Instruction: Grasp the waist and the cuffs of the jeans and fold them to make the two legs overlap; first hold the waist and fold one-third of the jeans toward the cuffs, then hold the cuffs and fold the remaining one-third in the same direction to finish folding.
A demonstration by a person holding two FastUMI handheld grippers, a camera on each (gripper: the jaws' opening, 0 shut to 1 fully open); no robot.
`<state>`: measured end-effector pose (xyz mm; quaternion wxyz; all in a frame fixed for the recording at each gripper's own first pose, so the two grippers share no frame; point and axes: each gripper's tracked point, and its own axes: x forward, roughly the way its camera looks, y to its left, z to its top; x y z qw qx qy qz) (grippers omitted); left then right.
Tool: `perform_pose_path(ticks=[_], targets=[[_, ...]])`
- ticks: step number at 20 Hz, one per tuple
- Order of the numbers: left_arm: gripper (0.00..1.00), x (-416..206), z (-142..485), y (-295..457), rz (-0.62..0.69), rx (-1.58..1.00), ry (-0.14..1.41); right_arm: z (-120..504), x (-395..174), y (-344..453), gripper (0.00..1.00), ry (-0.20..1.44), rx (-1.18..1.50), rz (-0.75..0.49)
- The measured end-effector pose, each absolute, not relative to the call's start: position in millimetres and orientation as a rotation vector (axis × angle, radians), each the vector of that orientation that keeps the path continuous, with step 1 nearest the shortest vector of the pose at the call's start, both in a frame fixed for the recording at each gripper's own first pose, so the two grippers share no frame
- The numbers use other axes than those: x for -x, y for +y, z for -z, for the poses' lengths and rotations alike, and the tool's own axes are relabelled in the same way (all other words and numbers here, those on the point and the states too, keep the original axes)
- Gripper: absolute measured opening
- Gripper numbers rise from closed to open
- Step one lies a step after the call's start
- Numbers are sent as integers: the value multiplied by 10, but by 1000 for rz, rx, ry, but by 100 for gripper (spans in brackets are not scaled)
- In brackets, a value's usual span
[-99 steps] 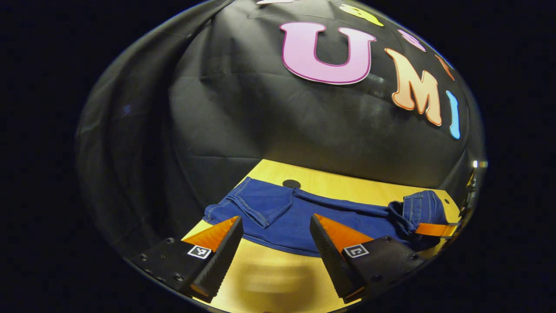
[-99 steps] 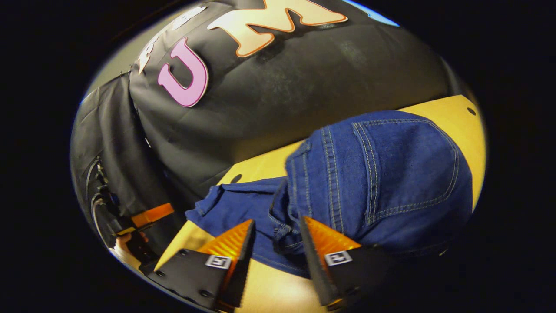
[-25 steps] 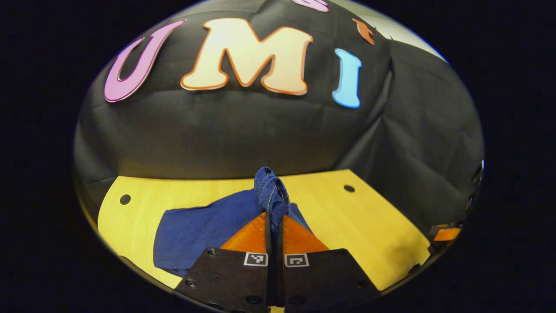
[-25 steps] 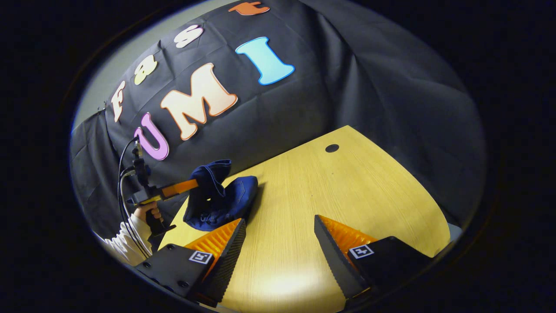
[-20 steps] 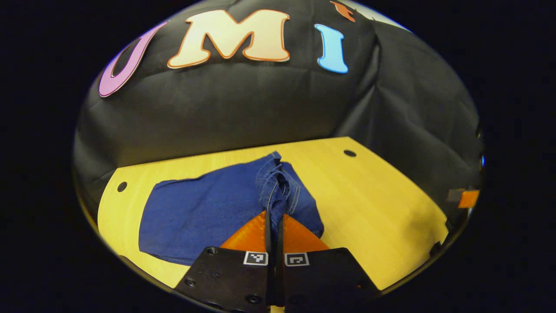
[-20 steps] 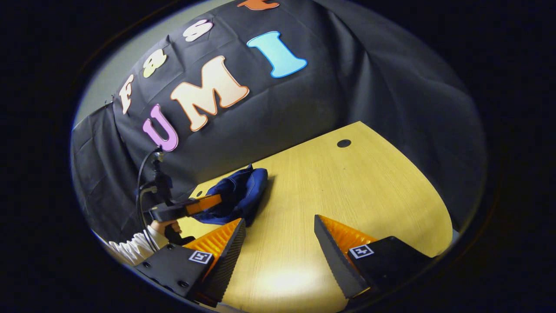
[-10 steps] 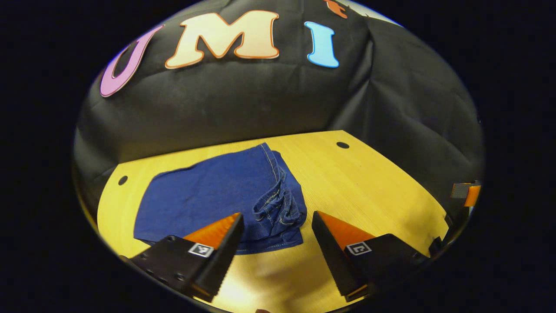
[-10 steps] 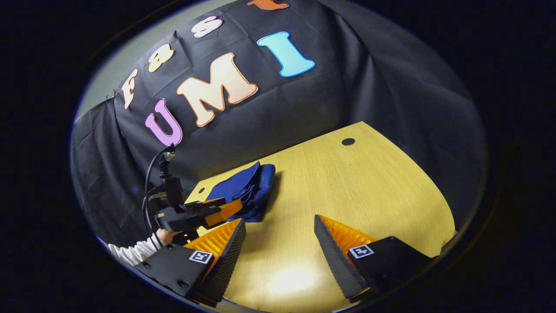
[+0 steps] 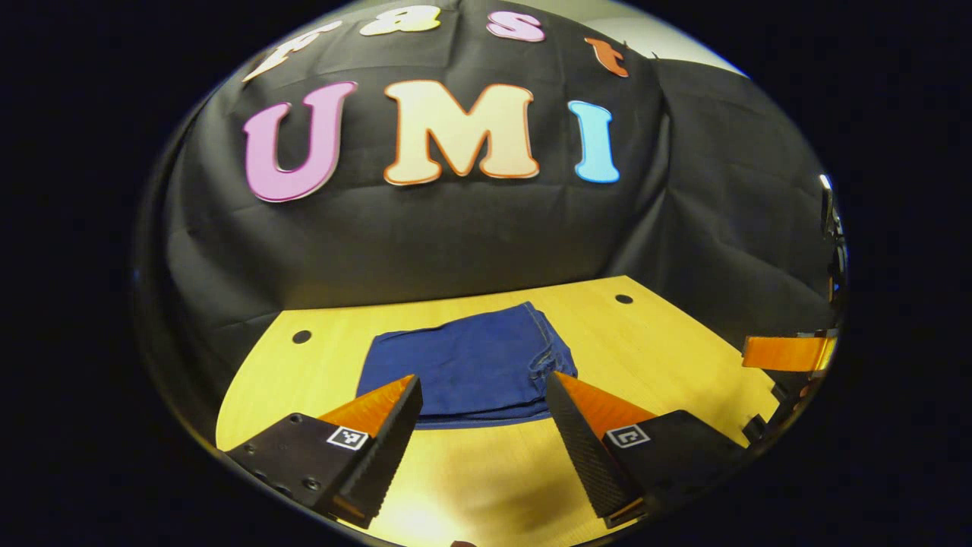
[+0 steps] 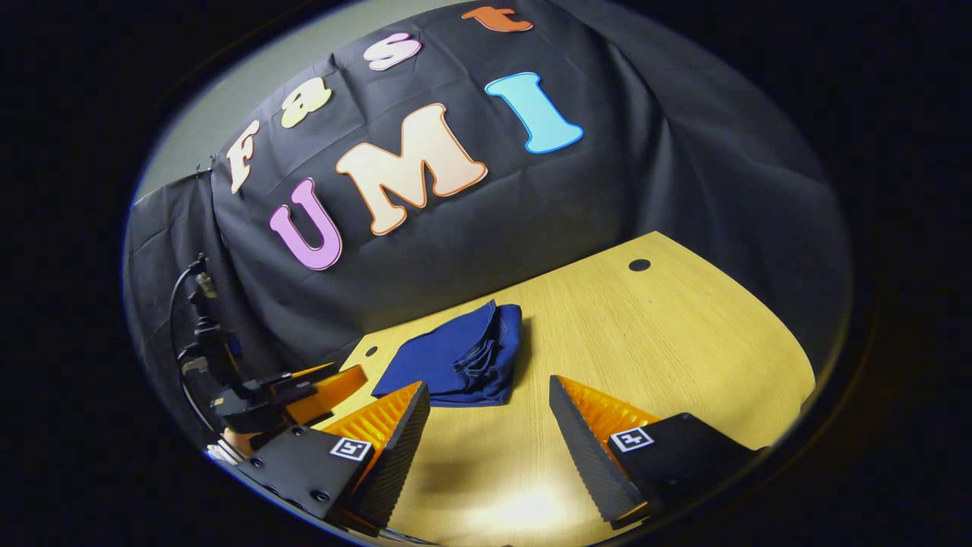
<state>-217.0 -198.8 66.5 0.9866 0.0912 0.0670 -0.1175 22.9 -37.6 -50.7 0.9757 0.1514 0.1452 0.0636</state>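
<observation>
The blue jeans [image 9: 467,370] lie folded into a compact rectangle on the yellow wooden table [image 9: 668,357], with bunched edges on their right side. My left gripper [image 9: 486,425] is open, held back from the near edge of the jeans with nothing between its fingers. In the right gripper view the folded jeans [image 10: 456,361] sit at the far left of the table [image 10: 645,334]. My right gripper [image 10: 490,433] is open over bare wood, to the right of the jeans and apart from them. The left gripper [image 10: 304,395] hovers at the left of that view.
Round holes pierce the table top near its back corners [image 9: 301,336] [image 9: 623,298] [image 10: 639,264]. Black cloth walls close the booth behind and to the sides. The right gripper's finger [image 9: 786,352] juts in at the right edge of the left gripper view.
My left gripper was shut on the cuffs, laid them over the folded jeans, opened, and has drawn back. The right gripper stayed open and drifted slightly.
</observation>
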Motion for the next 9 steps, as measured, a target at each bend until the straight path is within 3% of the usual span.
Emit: perform_pose_path(ticks=[9], targets=[[96, 2660, -701, -1685, 264, -267, 130, 424, -85, -240, 98, 238, -270, -57]])
